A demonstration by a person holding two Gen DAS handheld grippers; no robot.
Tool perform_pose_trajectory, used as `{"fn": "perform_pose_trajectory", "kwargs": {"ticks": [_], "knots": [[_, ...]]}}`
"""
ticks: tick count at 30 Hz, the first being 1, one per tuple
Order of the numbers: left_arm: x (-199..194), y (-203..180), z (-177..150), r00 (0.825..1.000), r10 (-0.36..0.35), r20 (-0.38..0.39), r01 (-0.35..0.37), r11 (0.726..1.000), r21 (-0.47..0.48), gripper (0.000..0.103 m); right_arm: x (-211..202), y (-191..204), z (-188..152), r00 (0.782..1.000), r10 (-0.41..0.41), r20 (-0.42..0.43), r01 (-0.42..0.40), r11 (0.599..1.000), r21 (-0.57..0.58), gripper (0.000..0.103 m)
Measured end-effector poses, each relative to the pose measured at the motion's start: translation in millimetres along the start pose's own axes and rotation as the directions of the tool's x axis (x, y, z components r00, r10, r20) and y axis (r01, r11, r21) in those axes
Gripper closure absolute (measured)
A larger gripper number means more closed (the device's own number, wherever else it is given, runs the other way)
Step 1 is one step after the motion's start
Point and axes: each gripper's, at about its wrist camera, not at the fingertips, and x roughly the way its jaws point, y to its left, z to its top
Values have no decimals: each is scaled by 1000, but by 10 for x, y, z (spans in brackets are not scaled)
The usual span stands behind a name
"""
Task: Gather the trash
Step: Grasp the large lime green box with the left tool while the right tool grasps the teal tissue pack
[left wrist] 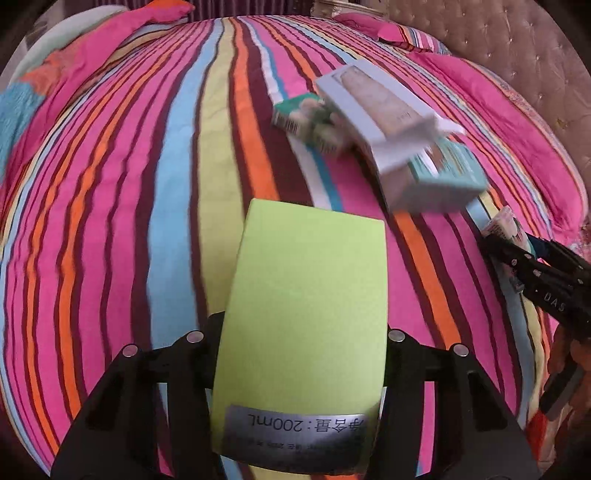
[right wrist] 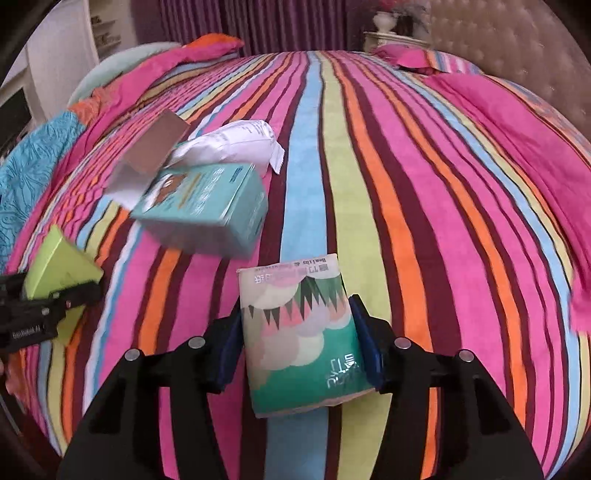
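My left gripper (left wrist: 301, 339) is shut on a lime-green box (left wrist: 306, 295) with a silver label, held above the striped bedspread (left wrist: 147, 184). My right gripper (right wrist: 299, 343) is shut on a green tissue pack (right wrist: 303, 332); its blue pads (right wrist: 365, 347) press both sides of the pack. Beyond them on the bed lie a teal box (right wrist: 207, 206), an open white carton (left wrist: 376, 110), a white wrapper (right wrist: 236, 140) and a second green tissue pack (left wrist: 306, 118). The right gripper (left wrist: 517, 254) shows at the right edge of the left wrist view. The left gripper (right wrist: 48, 306) shows at the left edge of the right wrist view.
Pink pillows (right wrist: 406, 55) lie at the bed's far end beside a tufted headboard (right wrist: 498, 44). A folded pink and blue quilt (right wrist: 33, 166) lies along the left side. Purple curtains (right wrist: 258, 22) hang behind.
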Motion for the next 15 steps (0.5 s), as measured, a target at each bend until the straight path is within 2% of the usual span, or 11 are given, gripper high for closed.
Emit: {"fn": "perform_pose_trajectory", "kwargs": {"ticks": [6,15], "knots": [[-321,97,-514,1000,1,18,0,999,-40,52,-402,-16,-329,1000,16,21,-18,997,73,52],[-634,90,-1083,1000,6,13,-5,999,-47,52,-690,37,-811,998,58,-6,-57,991,125,51]]}}
